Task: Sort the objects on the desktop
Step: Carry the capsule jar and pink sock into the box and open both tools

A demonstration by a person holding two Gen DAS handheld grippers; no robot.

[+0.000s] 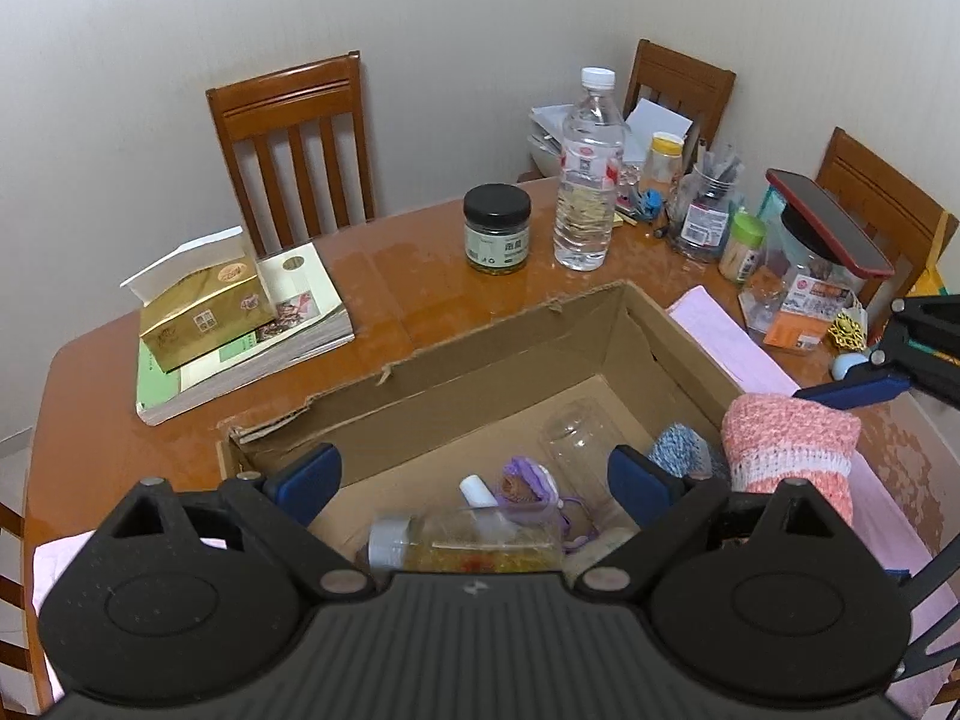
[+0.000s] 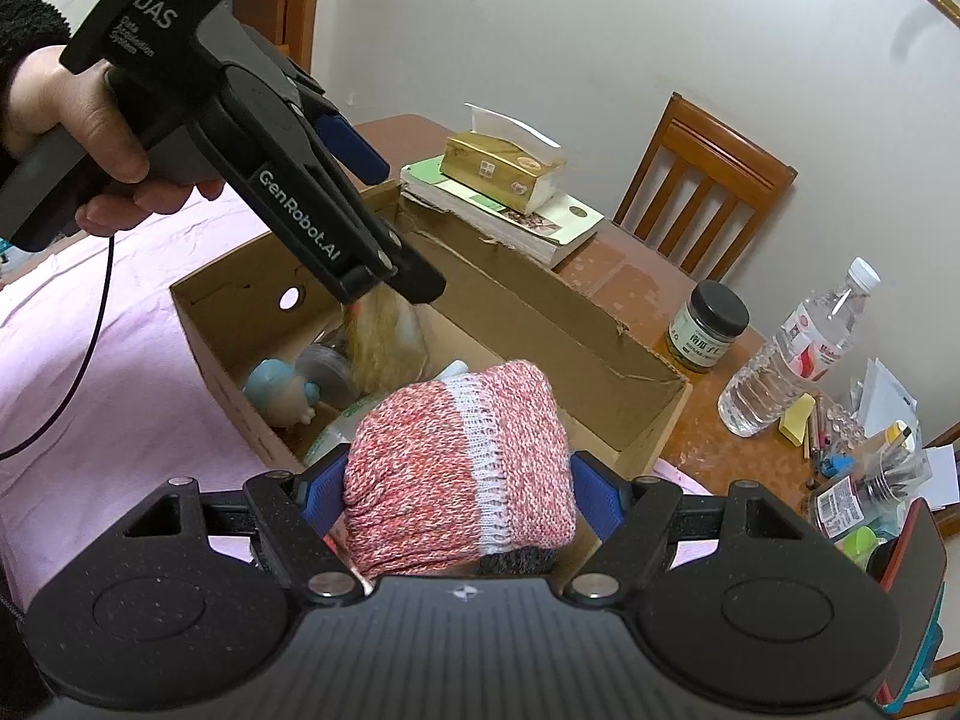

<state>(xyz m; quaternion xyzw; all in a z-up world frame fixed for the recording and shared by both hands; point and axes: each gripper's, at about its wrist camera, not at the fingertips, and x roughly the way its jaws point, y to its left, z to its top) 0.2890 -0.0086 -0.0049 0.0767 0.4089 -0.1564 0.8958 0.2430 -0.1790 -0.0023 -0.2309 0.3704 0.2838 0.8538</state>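
Observation:
My right gripper [image 2: 459, 480] is shut on a pink-and-white knitted roll [image 2: 456, 456], held above the near right corner of an open cardboard box [image 2: 540, 312]. In the left wrist view the roll [image 1: 786, 450] hangs at the box's right rim under the right gripper [image 1: 864, 384]. My left gripper [image 1: 474, 474] stands open above the box [image 1: 480, 372], with nothing pressed between its pads. Below it in the box lie a bottle with yellow contents [image 1: 474, 546], a clear cup [image 1: 582, 438] and a blue-white knitted roll [image 1: 678, 450]. A hand holds the left gripper [image 2: 405, 231].
On the wooden table stand a black-lidded jar [image 1: 497, 228] and a water bottle [image 1: 585, 180], with a tissue box [image 1: 204, 312] on books at the left. Jars, pens and a red-cased phone [image 1: 828, 222] crowd the right. Chairs ring the table.

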